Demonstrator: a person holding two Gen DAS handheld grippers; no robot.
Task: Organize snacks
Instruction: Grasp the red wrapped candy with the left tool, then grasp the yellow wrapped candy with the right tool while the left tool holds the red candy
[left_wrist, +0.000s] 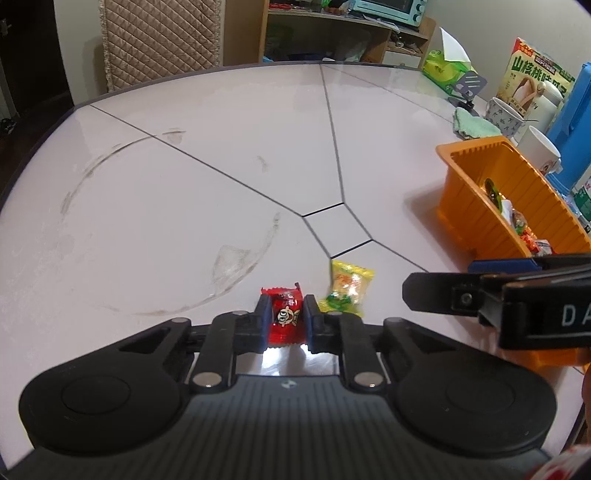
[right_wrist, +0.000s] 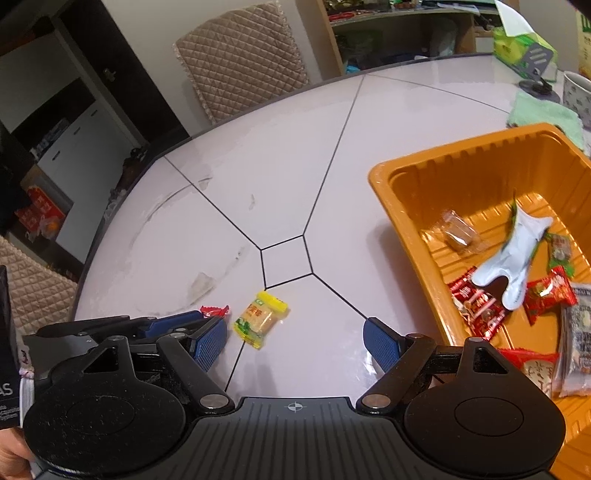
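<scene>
A red wrapped candy (left_wrist: 286, 316) lies on the white table with my left gripper (left_wrist: 287, 301) shut on it, blue pads pressing both sides. Just right of it lies a yellow snack packet (left_wrist: 349, 286), touching no gripper. In the right wrist view the yellow packet (right_wrist: 262, 319) sits ahead of my open right gripper (right_wrist: 295, 328), nearer its left pad, with nothing between the pads. The red candy's end (right_wrist: 214, 311) pokes out beyond the left gripper's fingers (right_wrist: 170, 321). The orange tray (right_wrist: 380, 184) at the right holds several wrapped snacks.
Behind the orange tray (left_wrist: 448, 155) are a green cloth (left_wrist: 472, 123), mugs (left_wrist: 504, 114), a snack box (left_wrist: 535, 77) and a green tissue pack (left_wrist: 443, 70). A quilted chair (right_wrist: 243, 55) stands at the table's far edge. One finger of my right gripper (left_wrist: 436, 293) reaches in beside the tray.
</scene>
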